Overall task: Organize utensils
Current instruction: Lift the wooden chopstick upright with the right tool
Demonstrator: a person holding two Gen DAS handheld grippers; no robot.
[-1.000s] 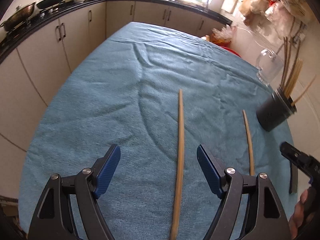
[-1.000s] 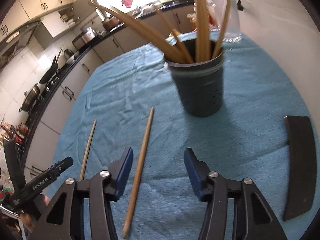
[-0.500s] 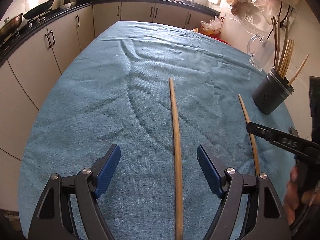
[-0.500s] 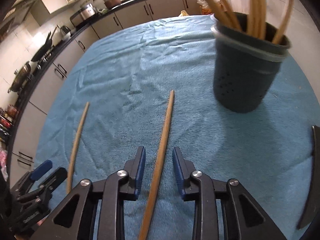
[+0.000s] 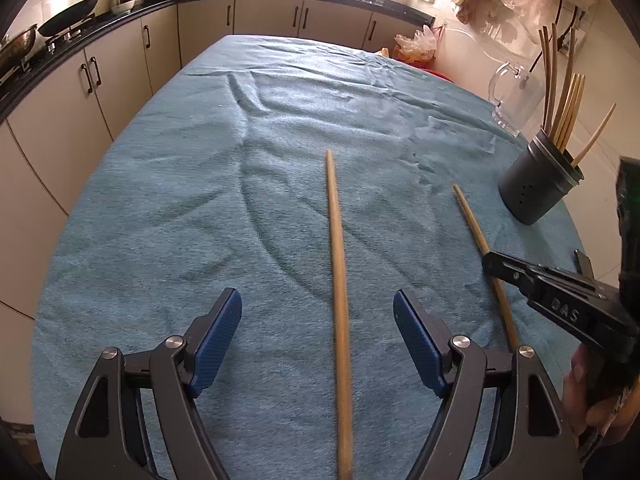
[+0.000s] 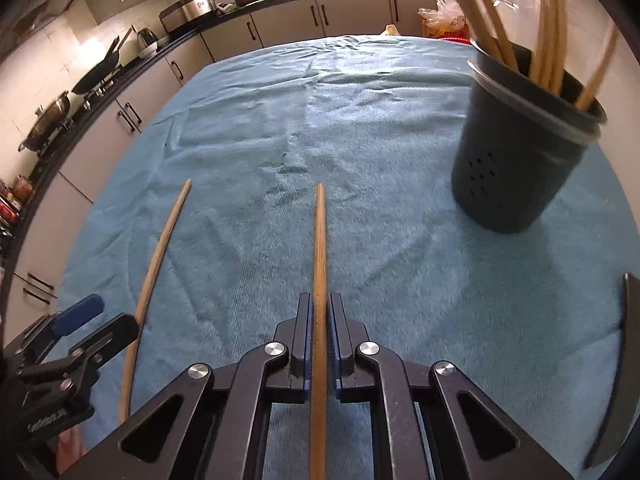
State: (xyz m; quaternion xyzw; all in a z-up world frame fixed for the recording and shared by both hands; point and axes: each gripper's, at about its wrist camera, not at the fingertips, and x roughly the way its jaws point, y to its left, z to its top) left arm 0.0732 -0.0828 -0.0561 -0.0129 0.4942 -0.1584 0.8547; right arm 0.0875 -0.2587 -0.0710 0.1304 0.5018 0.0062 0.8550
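Two long wooden chopsticks lie on the blue cloth (image 5: 200, 200). One chopstick (image 5: 338, 280) runs between the blue pads of my left gripper (image 5: 316, 300); its jaws are closing a little, still wide apart and off the stick. My right gripper (image 6: 319, 308) is shut on the other chopstick (image 6: 319, 240), which sticks out ahead towards the far side. In the left wrist view that chopstick (image 5: 470, 220) shows with the right gripper (image 5: 494, 266) clamped on it. The dark holder (image 6: 516, 168) with several chopsticks stands to the right. The left-hand chopstick (image 6: 160, 248) and the left gripper (image 6: 80, 320) show at lower left.
A clear glass jug (image 5: 512, 96) stands behind the holder (image 5: 536, 188) near the wall. A flat dark curved piece (image 6: 624, 360) lies on the cloth at the right edge. Kitchen cabinets and a stove with pans (image 5: 76, 16) run along the left and far sides.
My right gripper has moved in over its chopstick, lowered, and its jaws have gone from wide apart to shut on it. The left gripper stays over its own chopstick.
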